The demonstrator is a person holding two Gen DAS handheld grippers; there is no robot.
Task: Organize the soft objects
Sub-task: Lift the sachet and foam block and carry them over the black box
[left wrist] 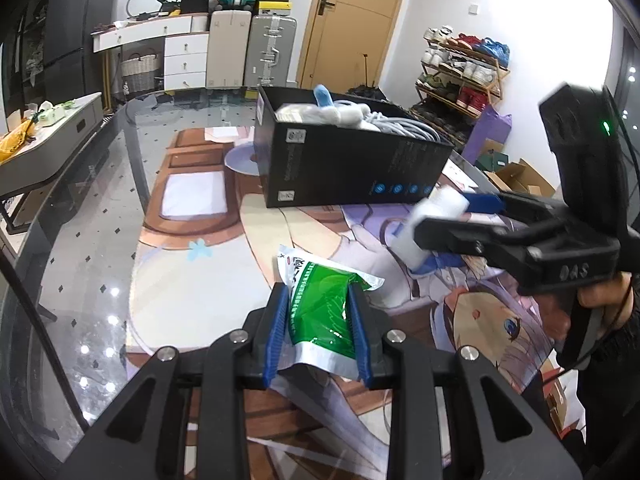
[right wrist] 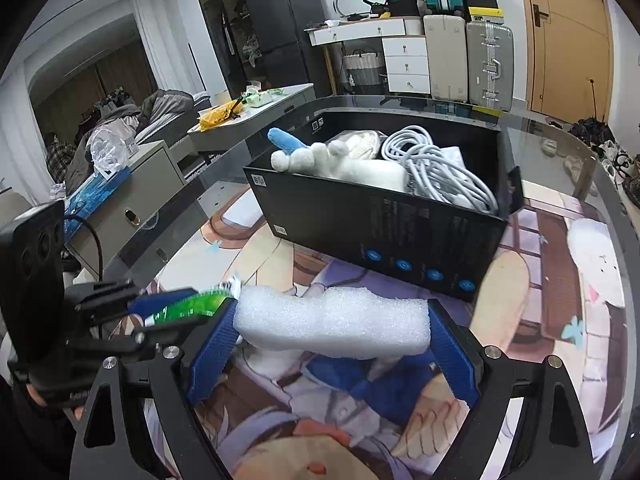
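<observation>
Pads of your right gripper point(right wrist: 332, 332) clamp the white foam piece point(right wrist: 332, 322) endwise, long axis across the lower frame. Your left gripper point(left wrist: 318, 322) pinches the green pouch point(left wrist: 322, 312), pointing up-frame, its lower end hidden. Black box point(right wrist: 400, 232) sits beyond.

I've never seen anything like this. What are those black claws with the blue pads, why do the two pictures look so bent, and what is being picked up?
No robot here: a person holds one handheld gripper in each hand, and a wide-angle camera on each looks along its fingers, which bends the picture. One picture is from the left gripper, shut on a green pouch. The other is from the right gripper, which holds a white foam piece end to end between its blue pads. Each gripper also shows in the other's view. On the glass table lies a cartoon mat, and on it a black box holding a plush toy and a coiled cable.
</observation>
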